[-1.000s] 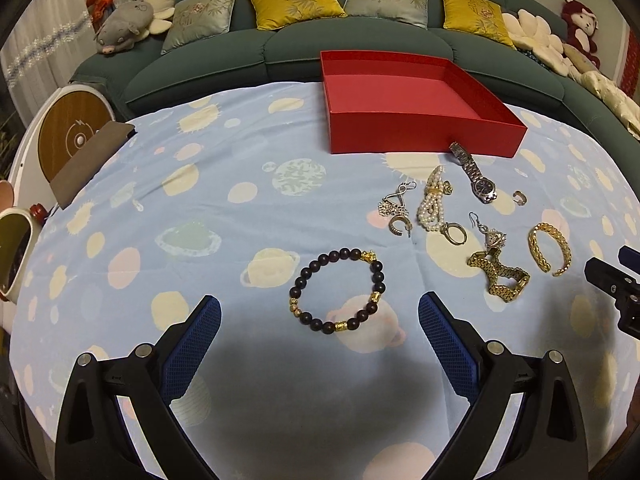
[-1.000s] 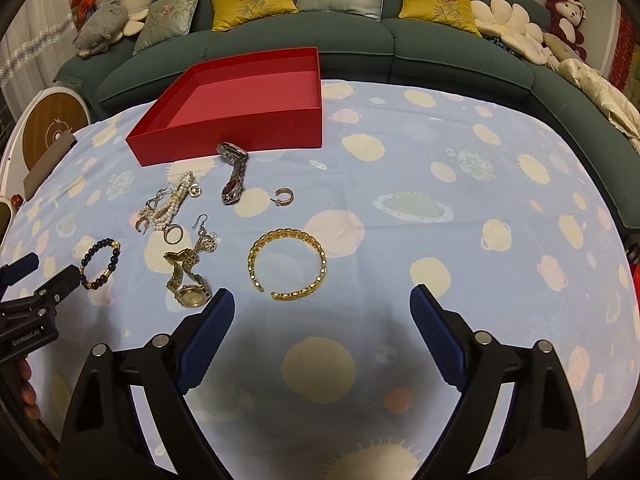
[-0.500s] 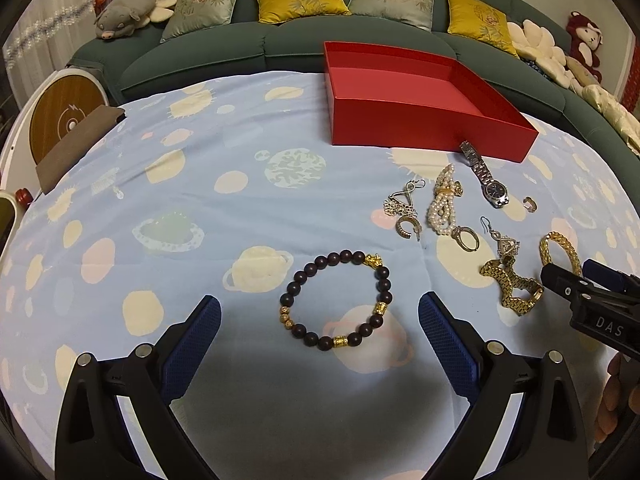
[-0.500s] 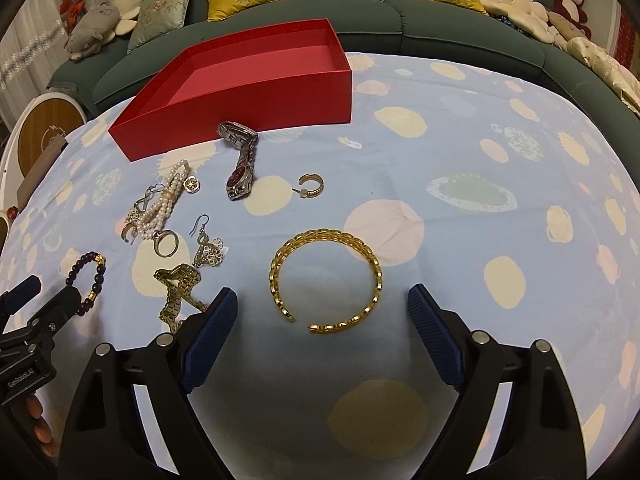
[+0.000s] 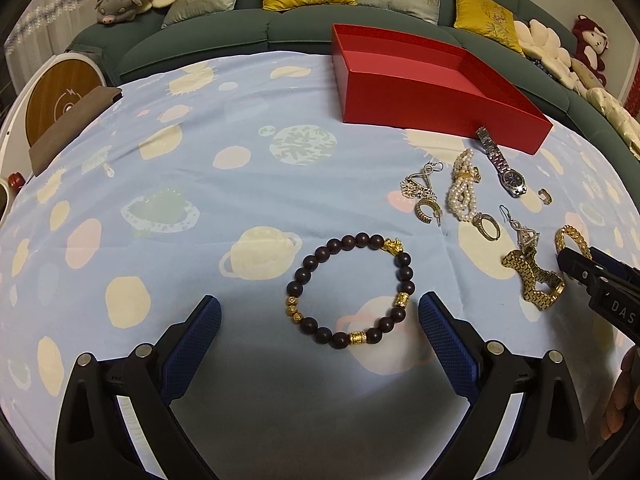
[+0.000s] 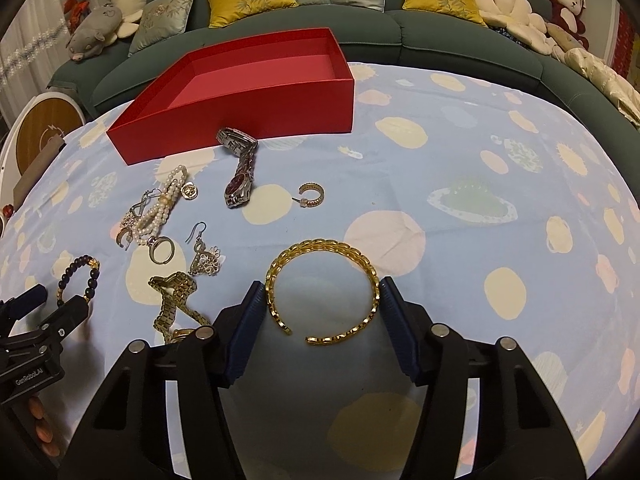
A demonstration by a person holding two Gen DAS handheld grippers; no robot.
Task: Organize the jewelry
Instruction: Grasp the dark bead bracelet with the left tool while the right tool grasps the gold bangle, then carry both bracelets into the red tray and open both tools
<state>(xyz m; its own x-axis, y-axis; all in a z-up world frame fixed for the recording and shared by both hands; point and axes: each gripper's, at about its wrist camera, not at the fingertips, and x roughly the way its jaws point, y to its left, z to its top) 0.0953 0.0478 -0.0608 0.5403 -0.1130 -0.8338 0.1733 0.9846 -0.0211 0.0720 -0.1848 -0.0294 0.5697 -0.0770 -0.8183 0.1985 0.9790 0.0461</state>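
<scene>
A dark bead bracelet [image 5: 351, 290] with gold beads lies on the blue cloth between the fingers of my open left gripper [image 5: 319, 334]. A gold cuff bangle [image 6: 322, 291] lies between the fingers of my right gripper [image 6: 322, 312], which has narrowed so both pads sit at its sides. Whether they grip it I cannot tell. An empty red box [image 5: 434, 86] stands at the back; it also shows in the right wrist view [image 6: 248, 92]. Between them lie a silver watch [image 6: 240, 172], pearl bracelet [image 6: 162, 210], gold watch [image 6: 176, 300], ring [image 6: 162, 249] and earrings [image 6: 206, 256].
A green sofa [image 6: 360, 36] with cushions and plush toys curves behind the table. A round white device [image 5: 52, 96] stands off the left edge. A small hoop earring [image 6: 311, 194] lies alone right of the silver watch. The left gripper shows at the right view's left edge [image 6: 44, 320].
My right gripper moved forward and down over the gold bangle and its fingers closed in to the bangle's sides. My left gripper moved closer to the bead bracelet and stayed open.
</scene>
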